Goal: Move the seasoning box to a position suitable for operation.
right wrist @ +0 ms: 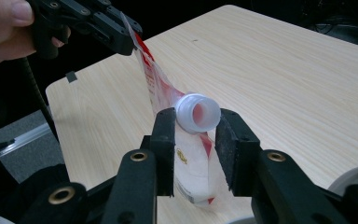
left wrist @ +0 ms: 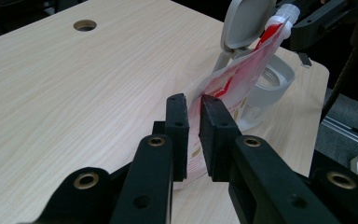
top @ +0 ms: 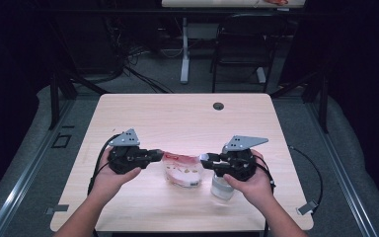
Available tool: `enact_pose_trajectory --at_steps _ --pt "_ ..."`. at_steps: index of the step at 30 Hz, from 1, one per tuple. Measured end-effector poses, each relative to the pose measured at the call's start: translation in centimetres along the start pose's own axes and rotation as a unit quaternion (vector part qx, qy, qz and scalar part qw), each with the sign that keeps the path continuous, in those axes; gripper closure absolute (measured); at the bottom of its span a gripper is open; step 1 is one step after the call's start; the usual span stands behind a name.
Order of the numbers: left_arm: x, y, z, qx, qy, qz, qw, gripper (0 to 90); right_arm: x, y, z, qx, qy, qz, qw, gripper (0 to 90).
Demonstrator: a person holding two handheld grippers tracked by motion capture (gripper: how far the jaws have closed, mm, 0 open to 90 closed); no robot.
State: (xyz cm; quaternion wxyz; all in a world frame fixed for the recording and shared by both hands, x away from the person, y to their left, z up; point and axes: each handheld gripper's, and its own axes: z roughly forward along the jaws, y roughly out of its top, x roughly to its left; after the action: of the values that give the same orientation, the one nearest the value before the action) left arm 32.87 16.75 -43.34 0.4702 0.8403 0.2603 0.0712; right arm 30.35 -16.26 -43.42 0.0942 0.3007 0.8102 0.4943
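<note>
Above the pale wooden table (top: 143,118), the left gripper (left wrist: 193,109) is pinching one corner of a red-and-white plastic refill pouch (top: 181,171). The right gripper (right wrist: 196,122) is clamping the pouch's white screw spout (right wrist: 198,112), holding the pouch suspended between both. A clear plastic container with a hinged grey lid (left wrist: 261,74) is standing beside the pouch.

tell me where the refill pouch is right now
In the high view the pouch hangs over the table's near middle, between the left gripper and right gripper, both clamping it.
</note>
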Motion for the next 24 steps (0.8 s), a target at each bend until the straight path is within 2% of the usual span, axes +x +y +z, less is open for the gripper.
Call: enact_pose_trajectory --at_steps 7,10,17,18,20,24 --pt "0.2 -0.2 -0.9 -0.015 -0.002 -0.009 0.9998 74.1 0.0 0.6 -0.6 0.014 -0.005 -0.017 0.9997 64.7" --pt "0.1 -0.3 -1.5 -0.013 0.006 -0.008 0.9999 71.6 0.0 1.1 -1.1 0.021 -0.005 -0.021 0.9996 63.8" --pt "0.3 -0.7 -2.1 -0.012 0.019 -0.009 0.9997 67.9 0.2 2.6 -1.4 0.04 -0.014 -0.047 0.998 62.8" --pt "0.4 -0.8 -2.4 -0.013 0.024 -0.011 0.9996 67.1 0.3 3.2 -1.4 0.048 -0.015 -0.057 0.9971 62.0" --pt "0.4 -0.9 -2.5 -0.013 0.026 -0.014 0.9995 66.6 0.4 3.4 -1.4 0.052 -0.016 -0.061 0.9966 61.6" --pt "0.6 -1.1 -3.1 -0.015 0.032 -0.018 0.9992 65.9 0.9 4.7 -1.0 0.072 -0.015 -0.084 0.9938 61.4"
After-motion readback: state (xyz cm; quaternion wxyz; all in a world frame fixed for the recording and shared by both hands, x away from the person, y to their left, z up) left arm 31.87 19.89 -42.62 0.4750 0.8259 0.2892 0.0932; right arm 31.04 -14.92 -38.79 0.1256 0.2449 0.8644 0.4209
